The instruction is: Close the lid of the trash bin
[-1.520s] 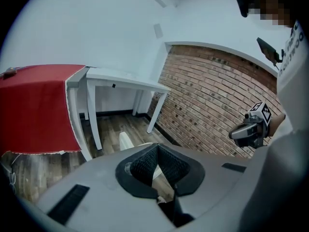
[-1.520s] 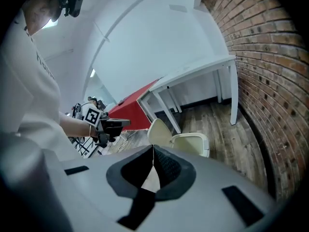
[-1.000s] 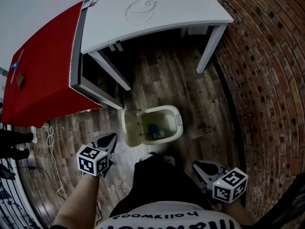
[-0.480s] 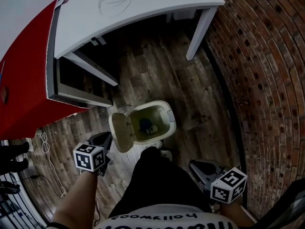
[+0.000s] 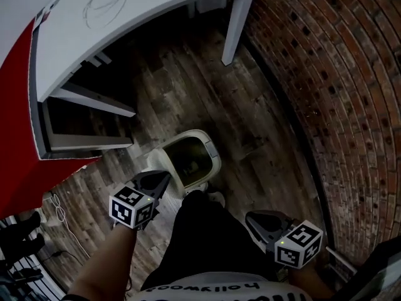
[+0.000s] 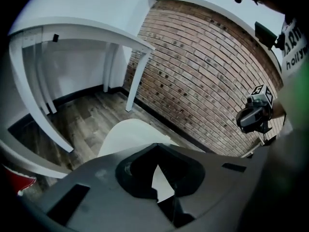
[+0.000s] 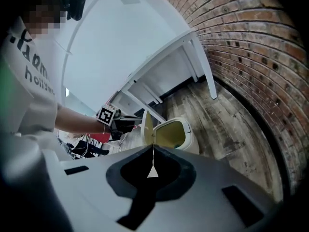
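Observation:
A cream trash bin (image 5: 212, 157) stands on the wood floor in front of the person's legs, its mouth open. Its lid (image 5: 170, 171) stands nearly upright on the bin's left side. My left gripper (image 5: 164, 178) is shut, with its tips right at the outer face of the lid. In the left gripper view the pale lid (image 6: 126, 135) fills the space just past the shut left gripper (image 6: 157, 148). My right gripper (image 5: 255, 219) hangs shut and empty beside the person's right leg. From the right gripper (image 7: 153, 150) view, the bin (image 7: 176, 135) and upright lid (image 7: 145, 127) show ahead.
A white table (image 5: 94, 24) stands beyond the bin, one leg (image 5: 237, 24) near the brick wall (image 5: 338, 99) on the right. A red panel (image 5: 25, 180) and cables (image 5: 59, 205) lie at the left. The person's dark trousers (image 5: 200, 237) are just behind the bin.
The left gripper has moved right and forward up to the lid. The lid has swung from lying wide open to nearly upright. The head view has shifted; the right gripper has barely moved.

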